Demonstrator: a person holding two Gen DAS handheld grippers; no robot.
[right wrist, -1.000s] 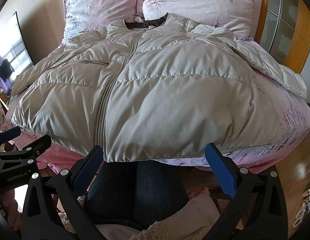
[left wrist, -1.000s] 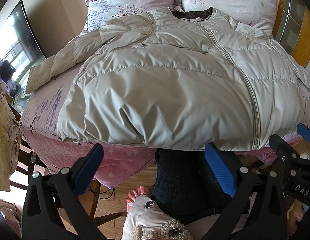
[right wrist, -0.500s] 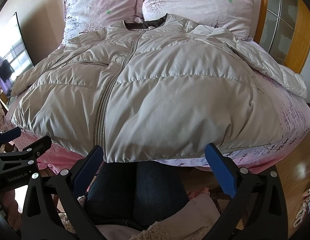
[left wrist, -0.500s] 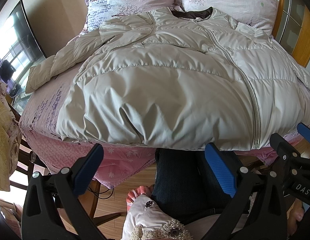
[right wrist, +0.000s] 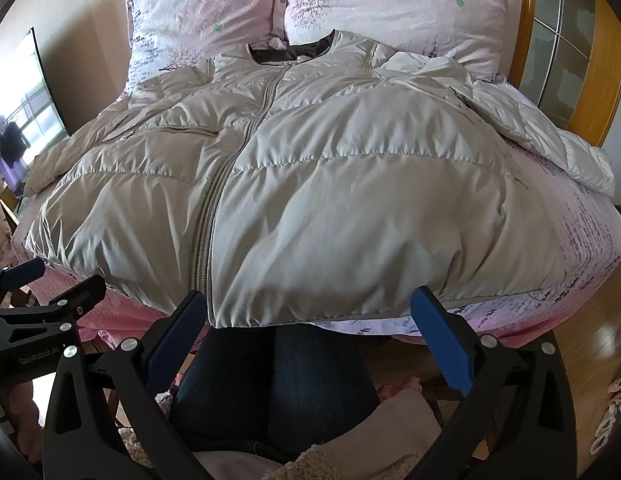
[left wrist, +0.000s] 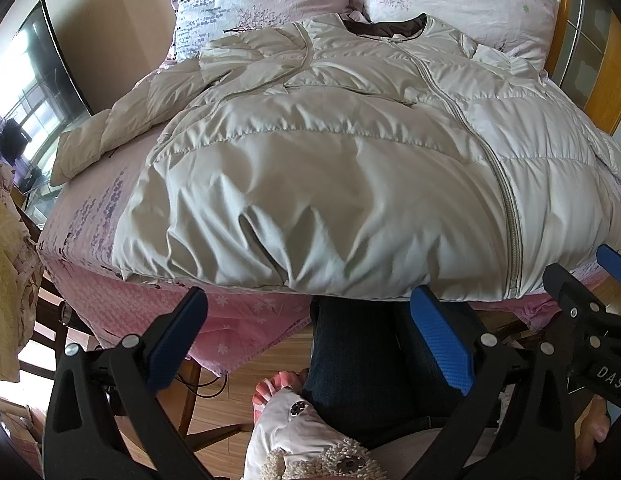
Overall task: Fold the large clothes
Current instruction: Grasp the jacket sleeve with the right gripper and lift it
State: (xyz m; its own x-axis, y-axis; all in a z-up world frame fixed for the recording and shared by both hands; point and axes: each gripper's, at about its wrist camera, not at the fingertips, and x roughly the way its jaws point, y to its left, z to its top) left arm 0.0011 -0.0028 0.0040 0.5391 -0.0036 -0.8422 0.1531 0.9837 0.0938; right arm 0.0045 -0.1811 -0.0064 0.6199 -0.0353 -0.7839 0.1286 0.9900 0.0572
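Nothing has shifted since the earlier frames: both claws hang where they were, and the jacket lies unchanged.

Left wrist view: left claw point(left wrist: 308, 336) spread wide, holding nothing, touching nothing. The pale puffer jacket point(left wrist: 350, 184) lies flat, zipped, front up on the bed point(left wrist: 86, 232), its hem just ahead of the blue fingertips point(left wrist: 434, 328) at the bed's near edge. One sleeve point(left wrist: 110, 132) stretches toward the left. Right claw point(left wrist: 590, 304) enters at the right edge. Below: the person's jeans point(left wrist: 350, 360), wooden floor.

Right wrist view: right claw point(right wrist: 308, 336) also wide open and empty, clear of the fabric. Jacket point(right wrist: 330, 184) hem just beyond the fingertips; zipper point(right wrist: 214, 200) runs left of centre; other sleeve point(right wrist: 550, 140) lies toward the right. Two pink floral pillows point(right wrist: 390, 4) sit behind the collar. Wooden headboard point(right wrist: 598, 80) at right, a bright window point(right wrist: 18, 92) at left.
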